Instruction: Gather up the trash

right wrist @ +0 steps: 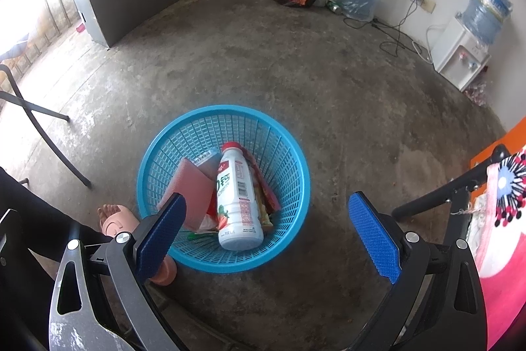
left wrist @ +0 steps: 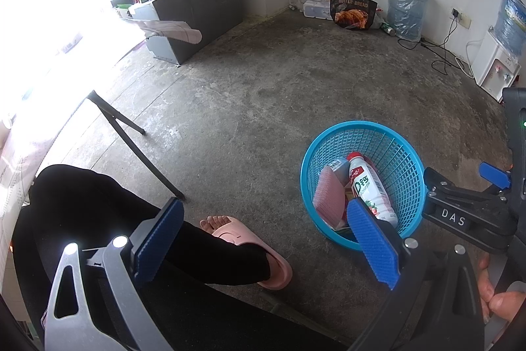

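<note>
A blue mesh basket (right wrist: 164, 153) (left wrist: 404, 153) stands on the concrete floor. Inside it lie a white drink bottle (right wrist: 238, 203) (left wrist: 370, 186) with a red cap, a pink sponge (right wrist: 194, 189) (left wrist: 328, 196) and some wrappers (right wrist: 263, 186). My right gripper (right wrist: 266, 229) hovers above the basket's near side, open, with nothing between its blue pads. My left gripper (left wrist: 263, 239) is open and empty, to the left of the basket, above a person's leg. The right gripper's body (left wrist: 466, 209) shows at the right of the left wrist view.
A person's foot in a pink slipper (left wrist: 250, 249) rests left of the basket. Black folding table legs (left wrist: 131, 137) stand further left. A grey cabinet (left wrist: 197, 9), water jugs (left wrist: 406, 9), a dispenser (left wrist: 496, 68), a bread bag (left wrist: 353, 10) and cables line the far walls. Pink cloth (right wrist: 503, 252) hangs at right.
</note>
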`<state>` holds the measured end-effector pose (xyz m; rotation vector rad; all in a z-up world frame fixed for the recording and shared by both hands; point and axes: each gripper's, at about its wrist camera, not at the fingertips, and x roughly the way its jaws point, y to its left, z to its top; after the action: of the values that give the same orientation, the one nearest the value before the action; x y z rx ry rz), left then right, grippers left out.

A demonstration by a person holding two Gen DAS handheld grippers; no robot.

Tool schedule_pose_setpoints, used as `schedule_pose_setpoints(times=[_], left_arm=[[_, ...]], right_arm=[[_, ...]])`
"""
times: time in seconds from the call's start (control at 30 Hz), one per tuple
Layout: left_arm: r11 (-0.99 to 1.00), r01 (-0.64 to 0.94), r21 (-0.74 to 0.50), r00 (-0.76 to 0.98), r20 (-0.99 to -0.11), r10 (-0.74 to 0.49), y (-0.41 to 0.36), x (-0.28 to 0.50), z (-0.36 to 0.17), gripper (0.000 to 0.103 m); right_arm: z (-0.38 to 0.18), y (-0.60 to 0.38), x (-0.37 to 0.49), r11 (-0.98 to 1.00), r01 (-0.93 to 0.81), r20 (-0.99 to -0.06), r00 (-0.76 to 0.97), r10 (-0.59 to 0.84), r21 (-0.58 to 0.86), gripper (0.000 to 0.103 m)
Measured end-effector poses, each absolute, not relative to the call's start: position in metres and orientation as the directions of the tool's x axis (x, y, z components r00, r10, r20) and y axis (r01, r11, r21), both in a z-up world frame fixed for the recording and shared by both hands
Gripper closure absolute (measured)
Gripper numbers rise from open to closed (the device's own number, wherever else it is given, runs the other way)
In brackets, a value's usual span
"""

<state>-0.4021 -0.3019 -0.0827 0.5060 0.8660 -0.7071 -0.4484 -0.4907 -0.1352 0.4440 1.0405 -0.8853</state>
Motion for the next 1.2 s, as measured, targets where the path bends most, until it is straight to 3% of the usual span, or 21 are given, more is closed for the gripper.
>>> schedule_pose_setpoints(times=[1.2], left_arm=[[0.666, 0.736, 0.121, 0.451, -0.821, -0.350, -0.3025, -0.4032, -0.0824, 0.005]], right_arm=[[-0.1360, -0.4909, -0.4478, 0.586, 0.807, -0.885, 0.214, -0.414, -0.079, 0.008]])
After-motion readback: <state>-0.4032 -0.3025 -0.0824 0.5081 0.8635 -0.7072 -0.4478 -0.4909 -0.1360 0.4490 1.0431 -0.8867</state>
